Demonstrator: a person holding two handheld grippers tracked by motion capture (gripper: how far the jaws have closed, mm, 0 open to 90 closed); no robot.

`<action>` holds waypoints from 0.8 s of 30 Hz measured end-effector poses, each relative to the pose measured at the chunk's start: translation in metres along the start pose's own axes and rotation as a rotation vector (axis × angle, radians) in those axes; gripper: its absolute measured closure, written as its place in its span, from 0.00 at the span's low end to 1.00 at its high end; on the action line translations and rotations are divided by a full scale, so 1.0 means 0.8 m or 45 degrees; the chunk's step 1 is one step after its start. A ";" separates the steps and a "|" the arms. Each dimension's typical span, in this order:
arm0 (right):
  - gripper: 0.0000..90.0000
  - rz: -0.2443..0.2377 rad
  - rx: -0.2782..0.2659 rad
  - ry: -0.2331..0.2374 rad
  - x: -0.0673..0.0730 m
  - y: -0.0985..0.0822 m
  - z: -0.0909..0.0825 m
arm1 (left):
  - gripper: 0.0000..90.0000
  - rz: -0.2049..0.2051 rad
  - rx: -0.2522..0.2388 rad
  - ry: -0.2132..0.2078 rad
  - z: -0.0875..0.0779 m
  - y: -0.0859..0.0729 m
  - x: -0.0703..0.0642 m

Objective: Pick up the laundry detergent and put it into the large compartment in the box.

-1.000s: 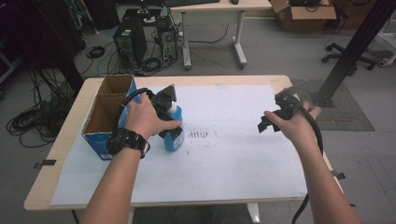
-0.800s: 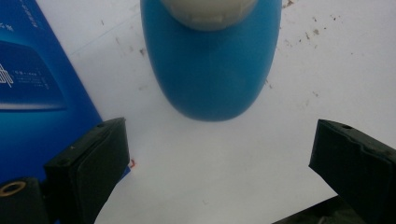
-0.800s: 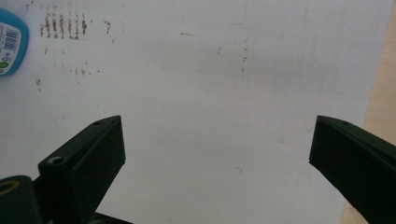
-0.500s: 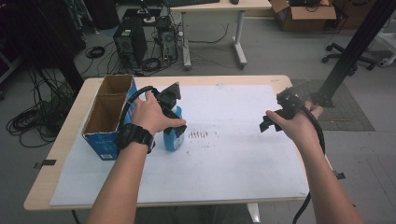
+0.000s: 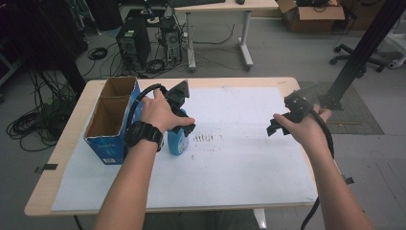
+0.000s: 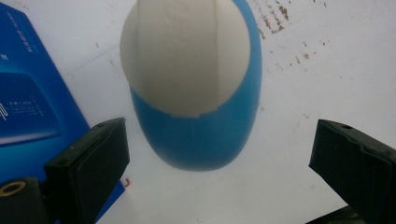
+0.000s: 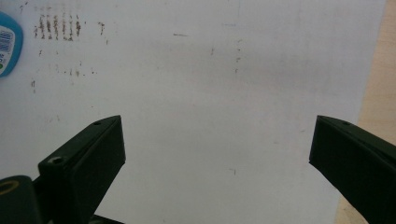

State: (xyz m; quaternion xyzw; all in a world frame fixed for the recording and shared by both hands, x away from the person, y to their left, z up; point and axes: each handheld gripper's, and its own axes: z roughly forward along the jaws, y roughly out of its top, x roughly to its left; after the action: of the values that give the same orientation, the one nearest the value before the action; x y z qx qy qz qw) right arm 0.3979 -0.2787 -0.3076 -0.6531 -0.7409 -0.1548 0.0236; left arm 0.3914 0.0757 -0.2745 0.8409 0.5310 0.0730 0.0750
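1. Left gripper [image 6: 219, 154]: jaws spread wide, straddling the blue plastic bottle with the white rounded cap [image 6: 194, 84], gripping nothing.
2. Bottle: upright on the white paper sheet [image 5: 239, 158], just beside the open blue cardboard box [image 5: 107, 120].
3. Right gripper [image 7: 217, 158]: jaws wide apart, empty, over bare sheet, well apart from the bottle.

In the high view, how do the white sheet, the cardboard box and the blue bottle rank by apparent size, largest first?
1. White sheet, largest by far.
2. Cardboard box.
3. Blue bottle, smallest, though the left hand hides its top.
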 end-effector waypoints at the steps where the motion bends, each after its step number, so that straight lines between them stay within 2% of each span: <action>1: 0.04 0.000 0.000 0.000 0.000 0.000 0.000 | 0.06 0.000 0.000 0.000 0.000 0.000 0.000; 15: 0.04 -0.016 0.002 0.006 -0.002 0.001 0.002 | 0.06 -0.034 0.031 0.006 0.009 0.016 0.009; 24: 0.04 -0.027 0.007 0.010 -0.001 0.003 0.005 | 0.05 -0.048 0.051 0.005 0.010 0.032 0.005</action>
State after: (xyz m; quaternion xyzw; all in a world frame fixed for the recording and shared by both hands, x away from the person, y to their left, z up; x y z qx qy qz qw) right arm 0.4014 -0.2782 -0.3109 -0.6445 -0.7481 -0.1556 0.0268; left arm 0.4171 0.0685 -0.2768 0.8320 0.5481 0.0625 0.0587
